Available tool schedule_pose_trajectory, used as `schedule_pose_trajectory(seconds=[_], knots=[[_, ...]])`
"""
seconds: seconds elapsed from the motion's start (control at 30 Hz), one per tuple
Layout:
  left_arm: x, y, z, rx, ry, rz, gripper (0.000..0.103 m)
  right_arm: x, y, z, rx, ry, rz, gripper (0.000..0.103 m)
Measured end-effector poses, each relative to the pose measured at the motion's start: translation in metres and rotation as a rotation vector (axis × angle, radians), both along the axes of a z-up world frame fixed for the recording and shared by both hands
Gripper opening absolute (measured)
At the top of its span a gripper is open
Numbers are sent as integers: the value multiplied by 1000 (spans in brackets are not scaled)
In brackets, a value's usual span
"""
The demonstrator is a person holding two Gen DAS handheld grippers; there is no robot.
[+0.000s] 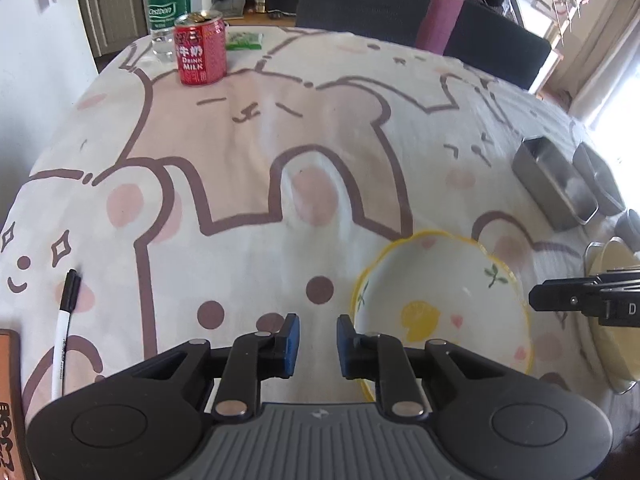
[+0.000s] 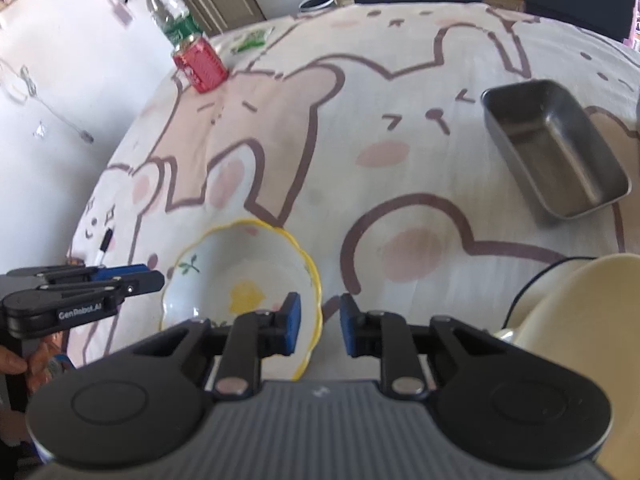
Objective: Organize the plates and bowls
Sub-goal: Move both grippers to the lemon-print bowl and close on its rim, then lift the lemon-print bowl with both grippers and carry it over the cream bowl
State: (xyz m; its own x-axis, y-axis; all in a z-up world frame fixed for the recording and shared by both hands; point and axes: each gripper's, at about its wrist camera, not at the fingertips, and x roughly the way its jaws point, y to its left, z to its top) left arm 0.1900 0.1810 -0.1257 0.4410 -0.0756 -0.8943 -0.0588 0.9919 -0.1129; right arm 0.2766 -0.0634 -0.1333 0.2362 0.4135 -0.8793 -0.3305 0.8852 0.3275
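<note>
Cartoon-bear cloth [image 1: 248, 160] covered the table. Nearest, the left gripper [image 1: 318, 346] and the right gripper [image 2: 320, 330] each stood narrowly parted, pinching nothing, flanking the yellow-rimmed bowl [image 1: 440, 304]. Farther off sat a steel tray [image 2: 556, 152], then a red can [image 1: 200, 52].
</note>
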Motion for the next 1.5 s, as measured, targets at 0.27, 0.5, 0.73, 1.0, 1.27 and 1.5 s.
schedule_pose_trajectory(seconds=[0.27, 0.5, 0.73, 1.0, 1.27, 1.5], knots=[[3, -3, -1, 2, 2, -19, 13, -1, 18, -21, -86, 31, 55, 20], [0, 5, 19, -100, -58, 2, 14, -1, 28, -25, -121, 13, 79, 15], [4, -6, -8, -84, 30, -28, 14, -3, 30, -30, -142, 28, 86, 15], [8, -11, -21, -67, 58, -48, 15, 1, 26, -39, -114, 76, 59, 17], [11, -16, -27, -63, 70, -47, 12, 2, 28, -47, -85, 74, 28, 14], [7, -18, -22, -74, 60, 3, 11, -2, 30, -43, -103, 50, 10, 12]])
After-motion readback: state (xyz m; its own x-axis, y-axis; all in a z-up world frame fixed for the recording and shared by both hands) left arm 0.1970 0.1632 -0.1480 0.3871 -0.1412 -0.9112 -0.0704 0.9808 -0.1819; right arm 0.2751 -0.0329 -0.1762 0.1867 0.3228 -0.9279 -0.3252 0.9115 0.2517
